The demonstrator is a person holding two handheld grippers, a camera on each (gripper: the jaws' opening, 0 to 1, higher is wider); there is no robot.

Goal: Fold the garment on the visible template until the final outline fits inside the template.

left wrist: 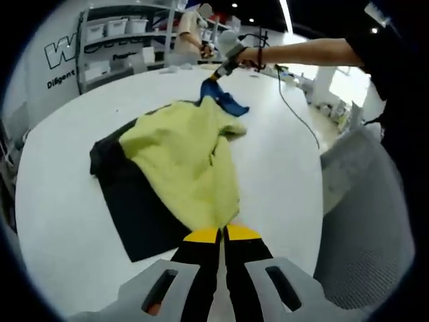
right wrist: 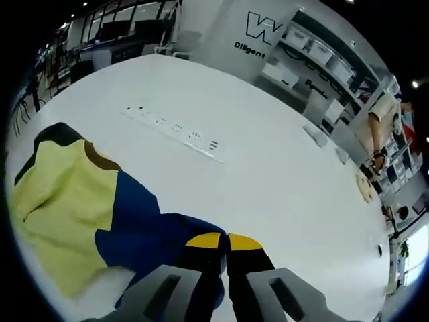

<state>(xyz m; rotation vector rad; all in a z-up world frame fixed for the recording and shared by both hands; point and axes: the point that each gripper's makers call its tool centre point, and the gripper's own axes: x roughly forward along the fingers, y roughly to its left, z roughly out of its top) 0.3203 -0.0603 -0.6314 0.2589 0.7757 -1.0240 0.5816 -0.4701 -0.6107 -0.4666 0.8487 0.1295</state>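
Note:
A yellow garment [left wrist: 188,157] with blue parts lies bunched over a black template [left wrist: 134,201] on the white table [left wrist: 60,201]. My left gripper [left wrist: 222,233] is shut on the garment's near yellow edge. The right gripper [left wrist: 216,79], held by a person's arm, pinches the garment's blue part [left wrist: 226,99] at the far end. In the right gripper view, my right gripper [right wrist: 224,240] is shut on the blue fabric [right wrist: 151,231], with the yellow garment [right wrist: 57,201] spreading to the left and a black template corner [right wrist: 57,134] beyond it.
A white power strip [right wrist: 177,131] lies on the table past the garment. A cable [left wrist: 295,111] runs over the table's right side. Shelves with bins [left wrist: 120,40] and a person [left wrist: 191,30] stand behind. A grey chair [left wrist: 365,221] is at the right.

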